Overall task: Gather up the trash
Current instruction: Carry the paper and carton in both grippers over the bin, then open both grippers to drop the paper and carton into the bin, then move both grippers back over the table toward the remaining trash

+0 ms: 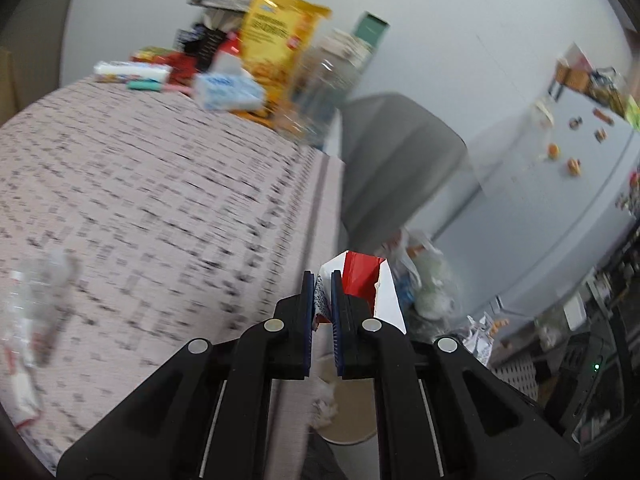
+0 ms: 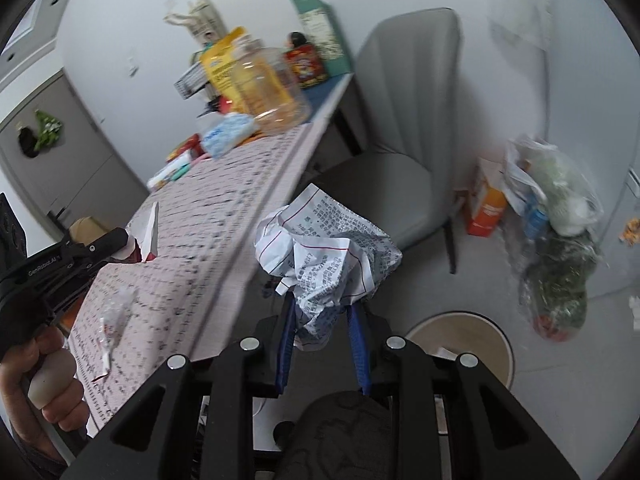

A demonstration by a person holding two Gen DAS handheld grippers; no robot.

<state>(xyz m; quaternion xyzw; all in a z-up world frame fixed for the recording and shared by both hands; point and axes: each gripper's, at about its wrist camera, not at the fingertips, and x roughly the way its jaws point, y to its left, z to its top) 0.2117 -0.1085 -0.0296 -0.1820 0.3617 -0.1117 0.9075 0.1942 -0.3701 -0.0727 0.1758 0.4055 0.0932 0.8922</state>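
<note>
My left gripper (image 1: pixel 323 280) is shut on a torn red-and-white wrapper (image 1: pixel 360 280), held past the table's edge; the same gripper (image 2: pixel 126 240) and wrapper (image 2: pixel 151 228) show at the left of the right wrist view, with a hand on the handle. My right gripper (image 2: pixel 322 312) is shut on a crumpled sheet of printed paper (image 2: pixel 328 248), also off the table's edge and above the floor. A round beige bin (image 2: pixel 508 356) stands on the floor below and to the right of it; its rim (image 1: pixel 352 436) shows under the left fingers. A clear crumpled plastic wrapper (image 2: pixel 114 320) (image 1: pixel 36 300) lies on the patterned tablecloth.
At the table's far end stand a yellow snack bag (image 1: pixel 276 40), a clear jar (image 2: pixel 264 84), a tissue pack (image 2: pixel 228 136) and boxes. A grey chair (image 2: pixel 400 120) sits beside the table. A full plastic bag (image 2: pixel 556 240) and an orange carton (image 2: pixel 486 204) stand by the wall.
</note>
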